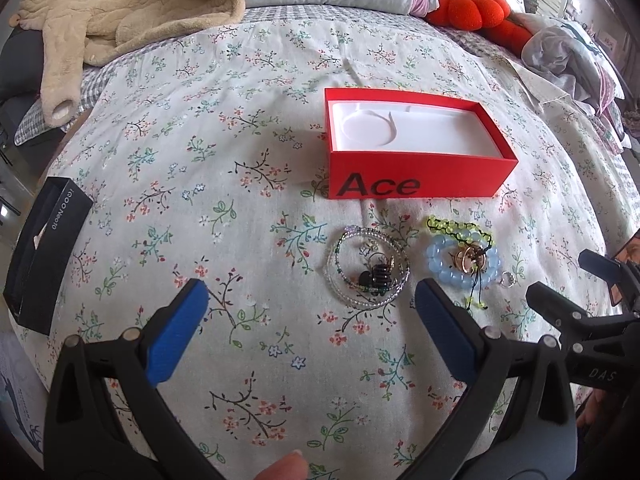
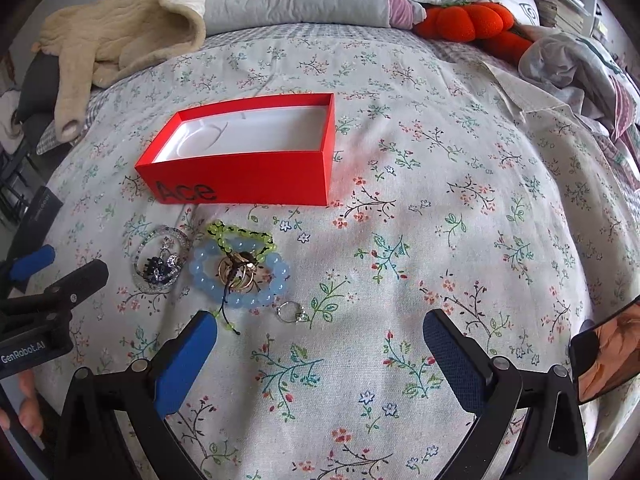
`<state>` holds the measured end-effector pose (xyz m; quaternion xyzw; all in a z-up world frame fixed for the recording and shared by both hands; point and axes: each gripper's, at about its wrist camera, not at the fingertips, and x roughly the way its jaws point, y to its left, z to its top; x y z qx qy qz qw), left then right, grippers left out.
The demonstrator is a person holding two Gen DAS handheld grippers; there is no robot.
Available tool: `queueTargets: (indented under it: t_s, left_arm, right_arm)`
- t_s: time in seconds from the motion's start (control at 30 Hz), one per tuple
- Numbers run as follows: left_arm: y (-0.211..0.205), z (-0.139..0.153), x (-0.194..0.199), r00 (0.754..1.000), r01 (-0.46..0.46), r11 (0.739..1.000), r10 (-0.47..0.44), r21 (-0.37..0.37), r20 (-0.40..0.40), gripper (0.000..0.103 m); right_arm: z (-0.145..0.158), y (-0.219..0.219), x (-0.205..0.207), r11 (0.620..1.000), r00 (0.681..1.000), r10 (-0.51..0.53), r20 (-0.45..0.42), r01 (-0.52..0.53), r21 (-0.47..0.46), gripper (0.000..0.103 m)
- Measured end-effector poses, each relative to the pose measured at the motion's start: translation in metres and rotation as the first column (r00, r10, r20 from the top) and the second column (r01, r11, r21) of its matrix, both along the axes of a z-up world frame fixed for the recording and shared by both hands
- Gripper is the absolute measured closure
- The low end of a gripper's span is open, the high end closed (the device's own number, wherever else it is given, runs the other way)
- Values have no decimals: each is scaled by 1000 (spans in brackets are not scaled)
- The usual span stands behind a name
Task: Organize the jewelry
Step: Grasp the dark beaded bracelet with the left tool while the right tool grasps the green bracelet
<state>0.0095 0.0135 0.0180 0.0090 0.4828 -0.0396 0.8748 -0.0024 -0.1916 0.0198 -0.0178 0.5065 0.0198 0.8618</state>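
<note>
An open red box marked "Ace" [image 1: 416, 148] [image 2: 248, 152] lies on the floral bedspread, its white inside empty. In front of it lies jewelry: a coiled clear beaded necklace with dark pieces [image 1: 370, 272] [image 2: 160, 258], a blue bead bracelet [image 1: 466, 266] [image 2: 240, 276] with gold rings inside, a yellow-green bead bracelet [image 1: 460, 228] [image 2: 244, 236], and a small silver ring [image 1: 507, 279] [image 2: 291, 313]. My left gripper [image 1: 312, 300] is open and empty just before the necklace. My right gripper [image 2: 320, 334] is open and empty, right of the bracelets.
A black phone box [image 1: 44, 256] lies at the bed's left edge. A beige fleece garment [image 1: 112, 12] lies at the back left. Pillows, an orange plush [image 1: 476, 10] and crumpled clothes [image 2: 580, 68] lie at the back right.
</note>
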Motion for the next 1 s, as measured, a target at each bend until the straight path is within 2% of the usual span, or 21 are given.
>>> queueTargets:
  t_s: [0.13,0.23,0.33,0.4,0.43,0.47,0.5,0.53,0.57,0.6,0.63,0.7,0.8,0.9,1.0]
  left_arm:
    - [6,11,10,999,36,997,-38,-68,-21,0]
    - [10,14,18,997,59,989,-65,-136,-40,4]
    - [10,11,29,992,75,972,-96,-222,-84,19]
    - [8,6,37,986,87,965,-119,-249,-117,33]
    - [6,3,40,984,92,963,-127,-252,-126,37]
    - [4,-1,44,982,97,963,-134,-250,-135,46]
    - [3,-5,47,980,100,965,-138,-244,-143,56]
    - [3,-9,51,979,98,966,-136,-239,-152,60]
    - [2,-14,54,978,91,968,-131,-233,-162,68]
    - [3,-20,56,977,87,968,-130,-237,-172,75]
    - [5,-24,58,974,81,966,-129,-246,-185,77]
    - [6,-33,65,969,71,963,-128,-258,-210,82]
    - [4,-43,74,965,72,966,-130,-248,-226,84]
    - [1,-51,79,958,85,965,-147,-247,-246,90]
    - [-3,-56,84,955,100,966,-160,-237,-251,96]
  right_arm:
    - [7,2,11,999,999,33,-34,-34,-21,0]
    - [13,2,22,999,996,47,-77,-45,31,0]
    - [18,-1,33,995,993,59,-106,-50,91,0]
    - [20,0,40,993,991,71,-111,-60,101,1]
    - [19,1,44,992,991,73,-116,-61,106,5]
    - [18,0,48,991,989,76,-124,-61,120,8]
    - [15,0,52,987,987,82,-137,-62,148,18]
    - [11,-1,57,981,984,89,-152,-60,184,27]
    - [6,-2,60,973,982,94,-165,-56,223,30]
    - [0,-4,65,964,979,97,-178,-49,261,39]
    - [-6,-5,70,954,976,100,-194,-38,298,48]
    - [-20,-8,80,939,967,91,-238,-4,344,61]
    - [-35,-9,92,925,958,94,-270,16,381,67]
    - [-49,-5,101,917,949,114,-295,14,400,79]
    - [-52,-1,107,909,949,138,-282,-9,416,85]
